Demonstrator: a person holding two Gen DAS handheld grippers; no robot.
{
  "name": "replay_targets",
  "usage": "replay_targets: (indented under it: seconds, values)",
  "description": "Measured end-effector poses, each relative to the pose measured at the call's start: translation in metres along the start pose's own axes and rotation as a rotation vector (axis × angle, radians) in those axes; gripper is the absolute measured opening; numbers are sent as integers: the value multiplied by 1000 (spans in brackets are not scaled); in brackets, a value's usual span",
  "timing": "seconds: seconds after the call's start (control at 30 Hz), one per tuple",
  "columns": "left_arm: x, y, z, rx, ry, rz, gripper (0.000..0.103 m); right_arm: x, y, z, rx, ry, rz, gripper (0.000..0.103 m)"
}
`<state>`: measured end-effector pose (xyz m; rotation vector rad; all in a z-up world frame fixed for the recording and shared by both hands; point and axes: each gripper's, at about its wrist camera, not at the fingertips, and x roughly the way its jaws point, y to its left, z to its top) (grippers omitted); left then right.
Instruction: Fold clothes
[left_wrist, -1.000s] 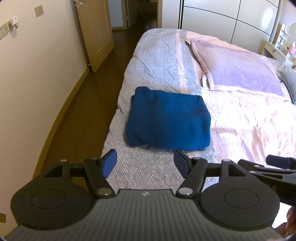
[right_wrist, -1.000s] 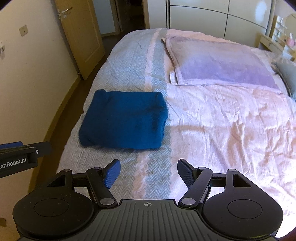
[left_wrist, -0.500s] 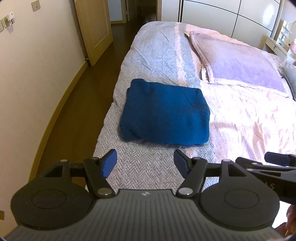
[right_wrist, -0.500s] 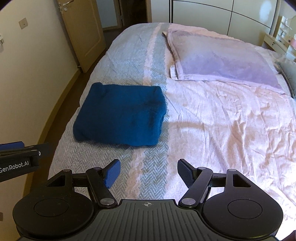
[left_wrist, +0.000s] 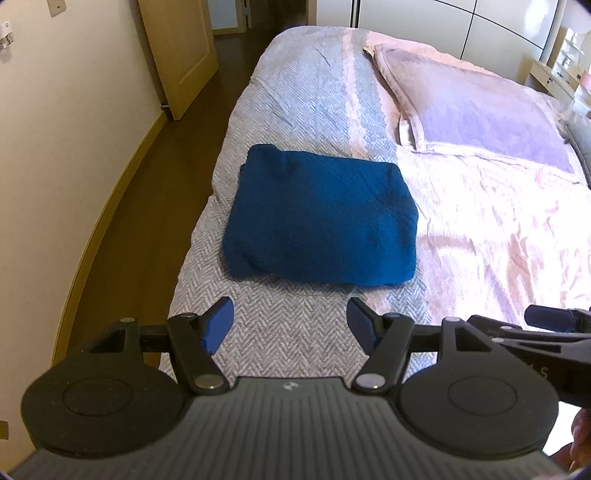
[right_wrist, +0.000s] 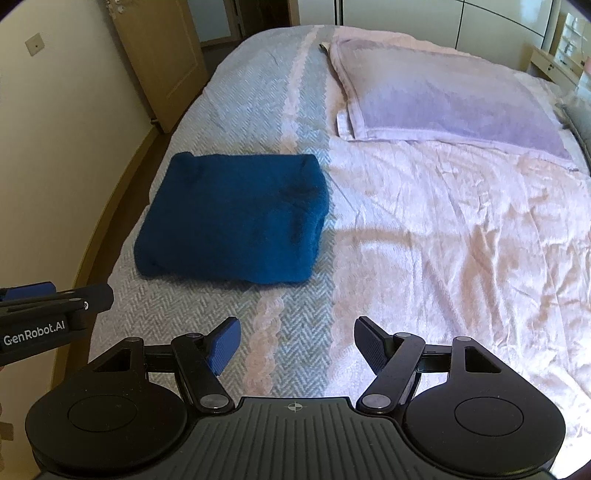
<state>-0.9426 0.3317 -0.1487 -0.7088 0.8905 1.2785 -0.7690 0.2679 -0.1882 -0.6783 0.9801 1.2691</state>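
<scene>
blue garment (left_wrist: 321, 221), folded rectangle, flat, perhaps knitted, near bed edge (left_wrist: 199, 229)

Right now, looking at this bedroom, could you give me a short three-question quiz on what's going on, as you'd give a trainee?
1. True or false: the left gripper is shut on the blue garment.
2. What state is the blue garment in? A) spread flat B) folded into a compact bundle C) hanging off the bed
3. What lies on the bed beyond the garment, toward the right?

Key
1. False; both it and the right gripper are open and empty.
2. B
3. A lilac pillow.
</scene>
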Motion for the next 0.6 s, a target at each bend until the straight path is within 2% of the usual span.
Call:
replay_targets:
  seconds: [0.33, 0.6]
  values:
    - [16, -1, 9, 17, 6, 9, 64, 14, -3, 9, 16, 19, -10, 72]
    - [13, 9, 15, 17, -35, 20, 64, 17, 6, 15, 4, 14, -9, 72]
